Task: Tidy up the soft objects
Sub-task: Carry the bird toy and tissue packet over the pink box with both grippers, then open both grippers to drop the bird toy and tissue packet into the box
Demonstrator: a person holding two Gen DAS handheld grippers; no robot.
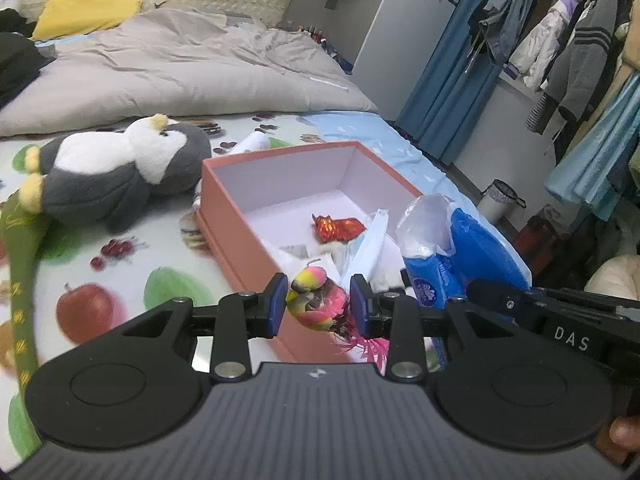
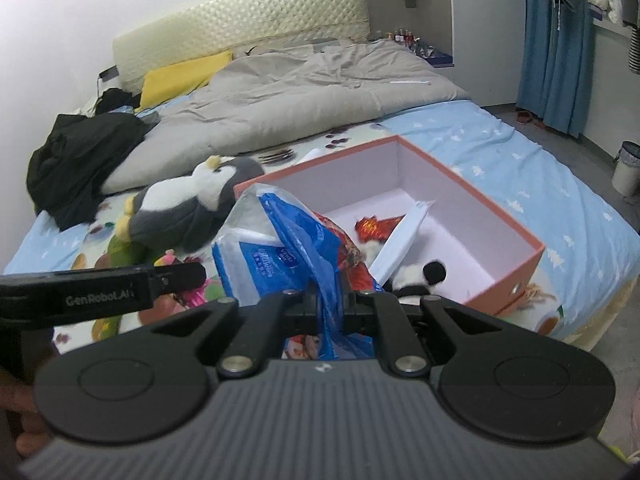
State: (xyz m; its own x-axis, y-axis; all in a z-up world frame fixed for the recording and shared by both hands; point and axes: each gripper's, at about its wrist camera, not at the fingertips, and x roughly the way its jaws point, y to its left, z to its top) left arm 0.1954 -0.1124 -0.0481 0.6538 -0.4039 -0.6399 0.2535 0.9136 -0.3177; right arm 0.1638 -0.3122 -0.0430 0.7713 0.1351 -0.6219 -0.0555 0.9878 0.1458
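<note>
- Holding a small pink-and-yellow feathered toy bird (image 1: 316, 304), the left gripper (image 1: 319, 306) is keeping its jaws partly apart, pads pressing the bird's sides above the near wall of the salmon-pink cardboard box (image 1: 240, 236).
- Pinching a crinkly blue-and-clear plastic pack of tissues (image 2: 280, 256), the right gripper (image 2: 329, 304) is clamping its jaws almost together on the thin film, beside the box's near corner.
- Handling looks easy: the bird seems light, squashy and feather-fragile, best gripped across the body; the film looks slippery, so gathered folds suit it.
- Reading: "DAS" and "GenRobot.AI" on the grippers; pack lettering is too blurred.
</note>
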